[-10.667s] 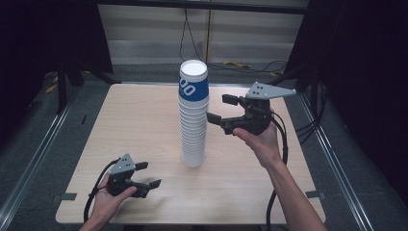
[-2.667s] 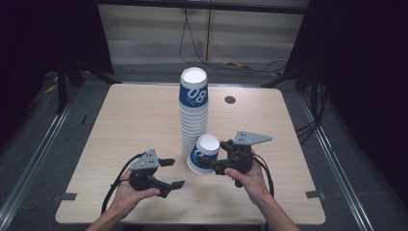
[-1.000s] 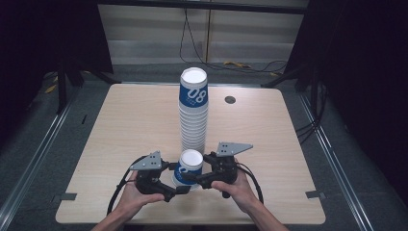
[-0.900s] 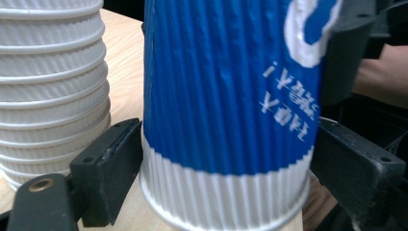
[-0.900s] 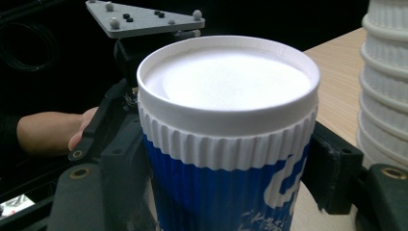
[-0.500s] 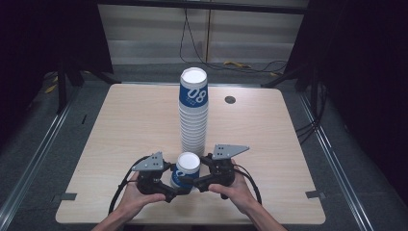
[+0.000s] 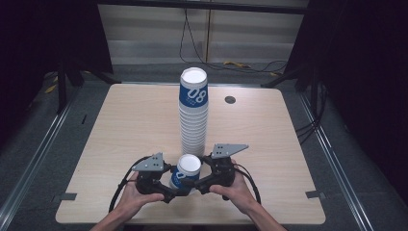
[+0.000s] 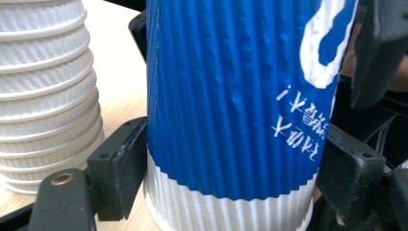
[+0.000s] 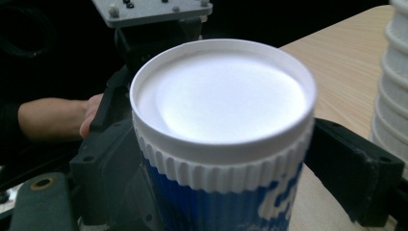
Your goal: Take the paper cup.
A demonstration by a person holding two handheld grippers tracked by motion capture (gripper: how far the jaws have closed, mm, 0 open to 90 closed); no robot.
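One blue-and-white paper cup (image 7: 185,171) stands near the tabletop's (image 7: 120,125) front edge, clenched by the left tool (image 7: 169,192); the right tool (image 7: 192,184) has just released, straddling it. One tall cup stack (image 7: 193,113) stands behind.

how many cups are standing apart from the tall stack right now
1: the single blue cup stands upside down near the table's front edge, between the left gripper and right gripper, just before the stack.
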